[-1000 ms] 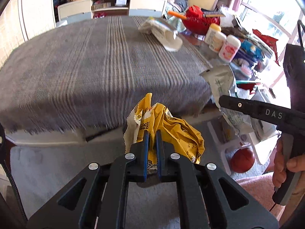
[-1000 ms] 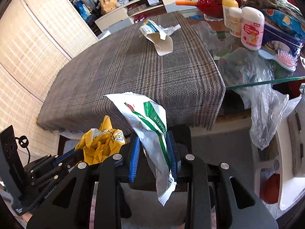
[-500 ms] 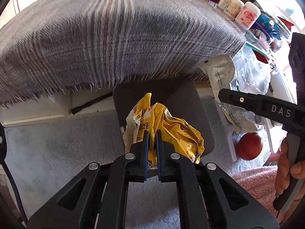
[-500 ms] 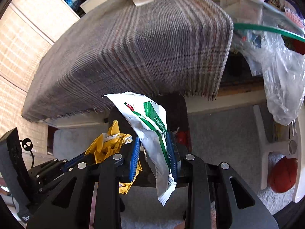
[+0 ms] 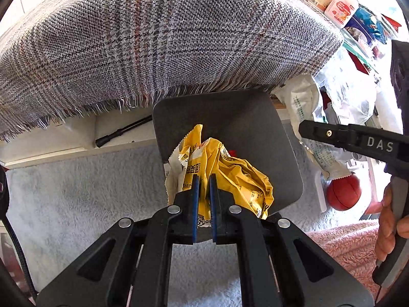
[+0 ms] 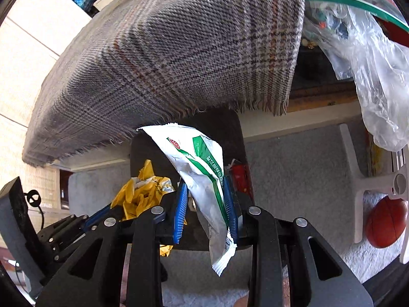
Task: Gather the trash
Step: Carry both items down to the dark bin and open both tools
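Both tongs are clamped on trash over the dark grey bin (image 5: pixel 230 117): left tongs (image 5: pixel 203 179) pinch the crumpled yellow wrapper (image 5: pixel 230 168), right tongs (image 6: pixel 204 186) the white-and-green packet (image 6: pixel 202 163), which could catch the bin's rim and flop onto the grey carpet (image 5: pixel 89 179).

Grey plaid woven cloth (image 5: pixel 163 41): coarse weave, matt, frayed fringe at the hem. Crumpled yellow foil-like wrapper (image 5: pixel 230 171): glossy, creased. White-and-green plastic packet (image 6: pixel 202 168): smooth, slight sheen. Dark grey plastic bin (image 5: pixel 255 128): matt, smooth walls. Pale grey carpet (image 5: pixel 84 184): fuzzy pile. Clear plastic bag (image 6: pixel 378 76): thin, shiny, wrinkled. Orange ball (image 6: pixel 386 227): pebbled surface.
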Motion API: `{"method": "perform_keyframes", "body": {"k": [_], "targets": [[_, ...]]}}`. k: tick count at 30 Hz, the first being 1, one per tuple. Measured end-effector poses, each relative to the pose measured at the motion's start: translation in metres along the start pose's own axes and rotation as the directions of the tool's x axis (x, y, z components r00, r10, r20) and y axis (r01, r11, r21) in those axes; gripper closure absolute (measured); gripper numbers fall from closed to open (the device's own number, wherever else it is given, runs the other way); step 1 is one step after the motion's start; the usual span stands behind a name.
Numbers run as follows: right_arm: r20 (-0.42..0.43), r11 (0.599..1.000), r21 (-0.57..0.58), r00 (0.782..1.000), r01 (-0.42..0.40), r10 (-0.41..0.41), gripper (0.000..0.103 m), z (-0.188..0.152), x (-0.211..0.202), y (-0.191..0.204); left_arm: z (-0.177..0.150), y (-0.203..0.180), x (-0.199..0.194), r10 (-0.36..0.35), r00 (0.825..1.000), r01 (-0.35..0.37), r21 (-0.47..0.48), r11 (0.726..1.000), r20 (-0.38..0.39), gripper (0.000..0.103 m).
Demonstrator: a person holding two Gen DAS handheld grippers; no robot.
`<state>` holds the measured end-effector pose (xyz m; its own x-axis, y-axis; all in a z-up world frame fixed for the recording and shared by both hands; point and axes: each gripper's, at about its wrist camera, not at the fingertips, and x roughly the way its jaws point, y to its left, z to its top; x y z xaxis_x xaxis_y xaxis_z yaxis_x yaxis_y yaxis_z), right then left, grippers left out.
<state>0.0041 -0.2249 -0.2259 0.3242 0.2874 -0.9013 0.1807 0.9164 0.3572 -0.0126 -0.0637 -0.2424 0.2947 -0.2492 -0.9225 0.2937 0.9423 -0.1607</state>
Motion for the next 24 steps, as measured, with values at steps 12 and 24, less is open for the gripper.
{"method": "perform_keyframes", "body": {"k": [12,24], "targets": [[0.0,1.0,0.001,1.0,0.01,-0.01,0.071,0.002,0.005,-0.002,0.002,0.005,-0.003,0.01,1.0,-0.01,-0.005,1.0,0.007,0.093],[0.041,0.998,0.011,0.997,0.069,-0.069,0.03,0.007,-0.003,-0.007,0.007,0.013,-0.017,0.062,0.997,-0.061,-0.022,0.998,0.05,0.053]]}}
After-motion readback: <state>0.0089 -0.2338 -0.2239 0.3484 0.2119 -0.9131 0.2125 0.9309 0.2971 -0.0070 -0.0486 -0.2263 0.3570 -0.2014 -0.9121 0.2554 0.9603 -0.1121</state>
